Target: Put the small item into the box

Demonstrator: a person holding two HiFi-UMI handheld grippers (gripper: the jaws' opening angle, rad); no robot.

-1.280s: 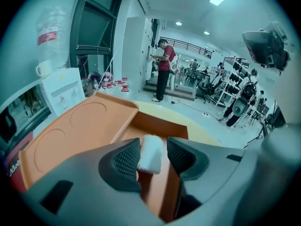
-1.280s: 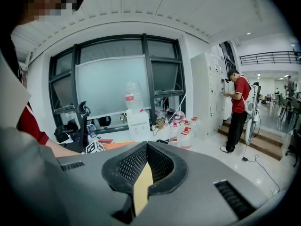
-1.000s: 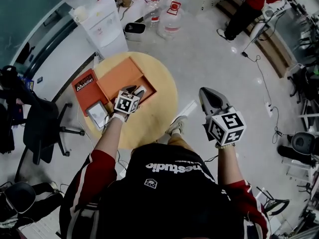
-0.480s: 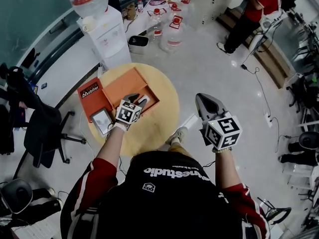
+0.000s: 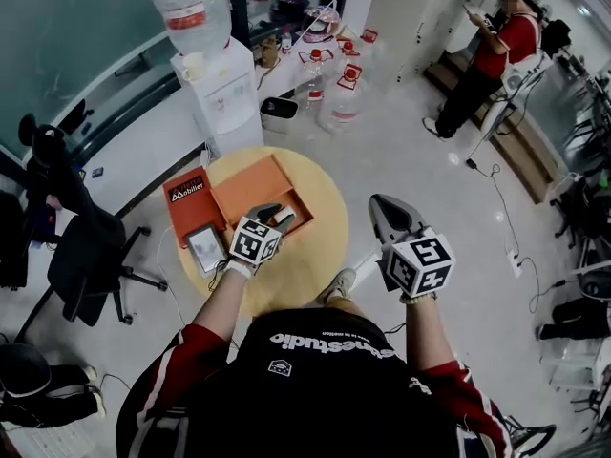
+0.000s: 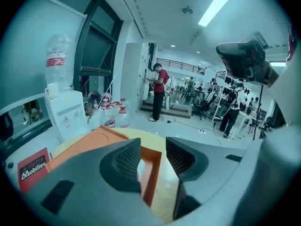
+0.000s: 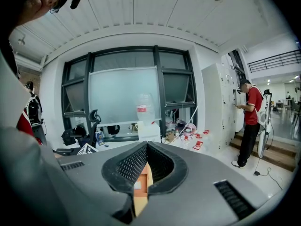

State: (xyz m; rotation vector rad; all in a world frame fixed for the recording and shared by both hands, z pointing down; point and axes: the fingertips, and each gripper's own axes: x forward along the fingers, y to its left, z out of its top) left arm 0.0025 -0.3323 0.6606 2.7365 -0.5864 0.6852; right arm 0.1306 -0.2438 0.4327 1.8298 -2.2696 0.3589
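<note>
An open orange box point(image 5: 253, 181) lies on the round wooden table point(image 5: 325, 208), with its red lid point(image 5: 188, 198) at its left. My left gripper point(image 5: 277, 216) hovers over the box's narrow right compartment. In the left gripper view its jaws point(image 6: 153, 150) stand apart and are closing, with nothing between them. Beyond them a small white item point(image 6: 140, 167) lies in that compartment of the box point(image 6: 89, 142). My right gripper point(image 5: 385, 208) hangs off the table's right side over the floor. It point(image 7: 146, 147) is shut and holds nothing.
A grey-framed white pad point(image 5: 205, 249) lies on the table near the lid. Behind the table stand a water dispenser point(image 5: 221, 84) and several large bottles point(image 5: 339, 89). An office chair point(image 5: 81, 246) is at the left. A person in red point(image 5: 496, 51) stands far right.
The head view has shifted, so the table sits lower in frame. My left gripper stays over the box's narrow compartment and my right gripper stays shut beside the table.
</note>
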